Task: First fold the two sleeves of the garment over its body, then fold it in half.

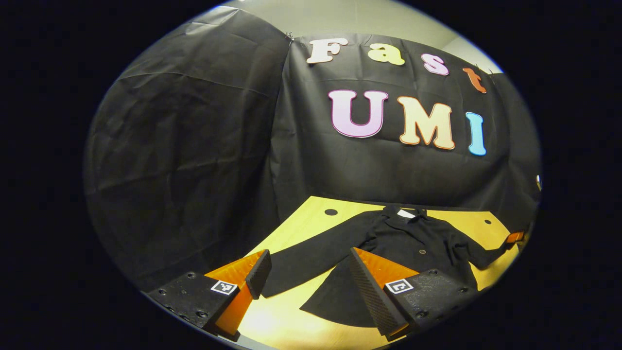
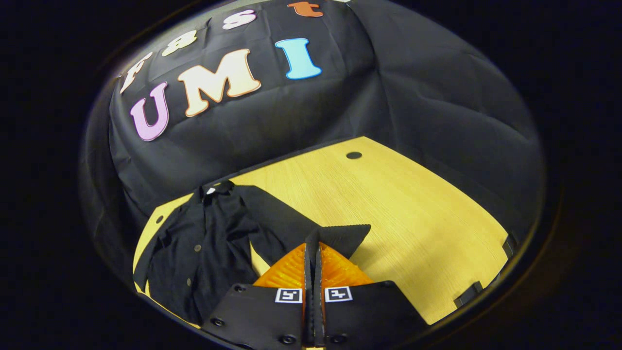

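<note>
A black long-sleeved button-front shirt (image 1: pixel 413 243) lies flat on the yellow wood-grain counter (image 2: pixel 413 218), collar toward the black cloth wall; it sits in the lower middle of the left gripper view and in the lower left of the right gripper view.

The left hand-held gripper (image 1: pixel 311 279) is spread wide, its two fingers at the bottom of the left gripper view. The long sleeve (image 1: pixel 311 260) that stretches toward the lower left of that view ends between them. Neither finger presses on the cloth, as far as can be seen.

The right hand-held gripper (image 2: pixel 313 253) is closed to a thin slit at the bottom centre of the right gripper view. The cuff end of the other sleeve (image 2: pixel 340 236) is pinched between its fingers, a flap of black cloth sticking out just past the tips. That sleeve runs back up and left to the shoulder.

In the left gripper view this same sleeve reaches toward the right edge, where the far gripper shows as a small orange shape.

The task looks barely begun. Both sleeves are spread out away from the body; neither is folded over it. One cuff is gripped, ready for the first fold. The second sleeve fold and the fold in half are both left to do.
</note>
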Demonstrator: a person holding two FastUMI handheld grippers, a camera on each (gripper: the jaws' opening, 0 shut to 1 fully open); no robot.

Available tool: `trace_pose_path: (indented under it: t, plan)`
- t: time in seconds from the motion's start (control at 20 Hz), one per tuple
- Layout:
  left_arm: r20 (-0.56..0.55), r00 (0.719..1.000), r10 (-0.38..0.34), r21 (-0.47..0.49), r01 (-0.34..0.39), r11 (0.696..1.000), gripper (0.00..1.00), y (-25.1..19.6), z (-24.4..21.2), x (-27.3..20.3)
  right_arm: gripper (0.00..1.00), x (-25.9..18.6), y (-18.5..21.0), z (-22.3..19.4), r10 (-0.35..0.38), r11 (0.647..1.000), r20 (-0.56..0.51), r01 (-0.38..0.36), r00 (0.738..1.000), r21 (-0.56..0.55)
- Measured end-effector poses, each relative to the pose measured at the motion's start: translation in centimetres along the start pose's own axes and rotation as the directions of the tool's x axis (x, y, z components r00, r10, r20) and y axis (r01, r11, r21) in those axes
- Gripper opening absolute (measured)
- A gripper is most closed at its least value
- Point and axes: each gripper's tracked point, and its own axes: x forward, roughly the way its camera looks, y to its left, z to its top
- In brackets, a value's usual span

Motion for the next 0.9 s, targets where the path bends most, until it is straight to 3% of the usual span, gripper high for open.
trace_pose_path:
  t: [0.6, 0.9]
  plan:
    - [-0.012, 0.998, 0.066, -0.022, -0.067, 0.998, 0.95, 2.3, -0.1, -0.6, 0.02, 1.1, 11.7, 13.1, 0.147, 0.986, 0.167, -0.132, 0.975, -0.1]
    - [-0.024, 0.996, 0.083, -0.01, -0.083, 0.997, 0.95, 3.1, -0.5, -0.6, 0.03, 2.0, 17.6, 16.6, 0.22, 0.968, 0.194, -0.19, 0.956, -0.162]
